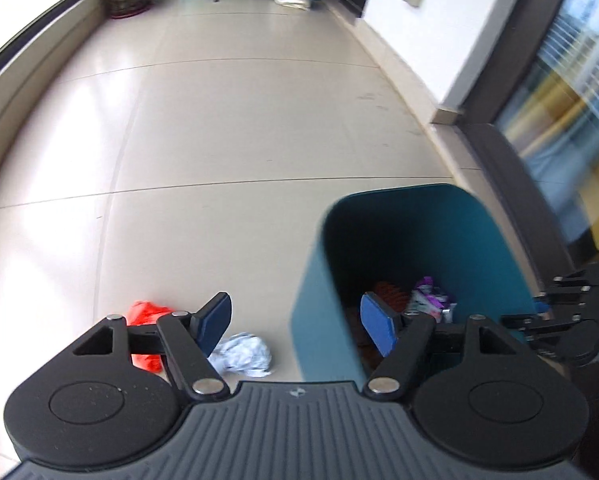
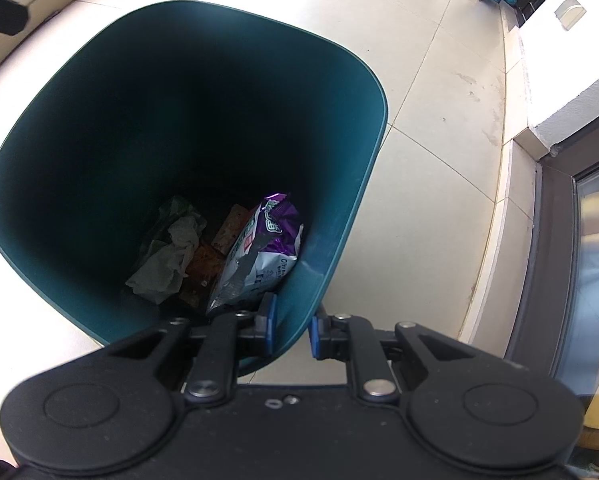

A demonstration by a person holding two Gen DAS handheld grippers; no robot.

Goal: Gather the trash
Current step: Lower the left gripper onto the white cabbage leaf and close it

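Teal plastic bin (image 2: 99, 128): stiff, light, right gripper (image 2: 291, 330) pinching its near rim wall. Holds purple snack bag (image 2: 263, 252), tissue. On floor tile (image 1: 219, 128) left of bin: crumpled white-blue paper (image 1: 245, 354), red plastic scrap (image 1: 147, 314); soft, featherlight, pinch mid-wad. Left gripper (image 1: 295, 324) spread, empty.

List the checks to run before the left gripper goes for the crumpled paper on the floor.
1. Left gripper open, nothing held: ok.
2. Crumpled white-blue paper ball on the floor, unobstructed: ok.
3. Red plastic wrapper apart from the ball: cannot tell, a finger hides the gap.
4. Right gripper straddling the rim of the teal plastic bin: ok.
5. Firm grip on that rim: cannot tell.
6. Room left in the bin: ok.
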